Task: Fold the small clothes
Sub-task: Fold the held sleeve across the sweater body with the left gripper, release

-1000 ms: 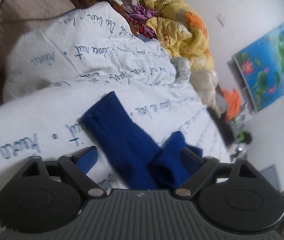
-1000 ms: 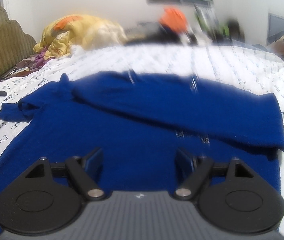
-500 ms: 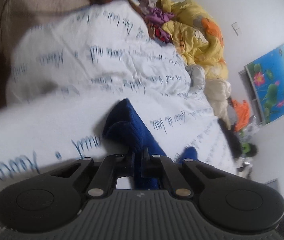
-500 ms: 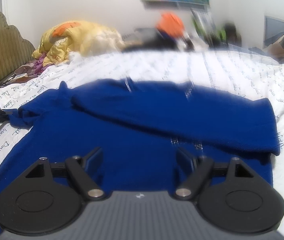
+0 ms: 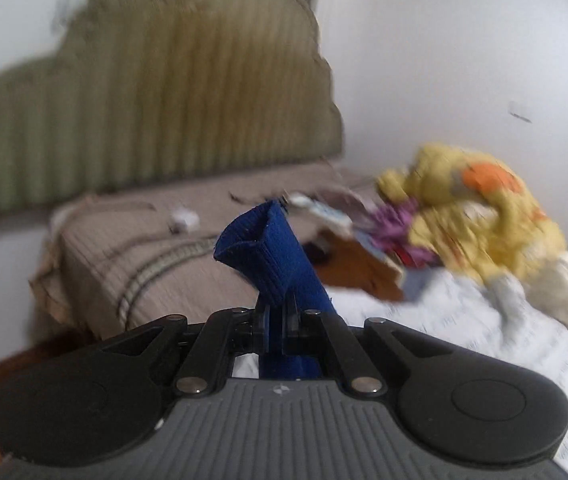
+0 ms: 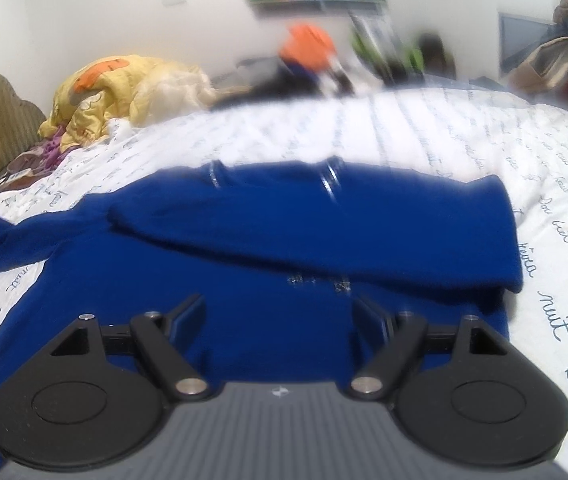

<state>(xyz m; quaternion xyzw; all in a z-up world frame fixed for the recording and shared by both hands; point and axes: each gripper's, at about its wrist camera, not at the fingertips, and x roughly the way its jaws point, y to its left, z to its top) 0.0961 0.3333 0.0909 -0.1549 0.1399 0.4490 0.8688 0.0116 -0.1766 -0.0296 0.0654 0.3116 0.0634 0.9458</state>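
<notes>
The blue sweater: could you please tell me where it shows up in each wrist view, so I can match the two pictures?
Left wrist: only the blue sweater's sleeve cuff shows, at centre, pinched in the left gripper.
Right wrist: the sweater body lies spread on the white quilt, filling the middle, under the open right gripper.
Shared landmark: the yellow blanket.

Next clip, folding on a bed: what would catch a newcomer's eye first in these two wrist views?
The vivid blue sweater spread over the white script-printed bedspread fills the right wrist view, with the right gripper open just above it. In the left wrist view, the left gripper is clamped on the sweater's sleeve cuff, which sticks up in front of an olive ribbed headboard. A crumpled yellow blanket brightens the far side.
</notes>
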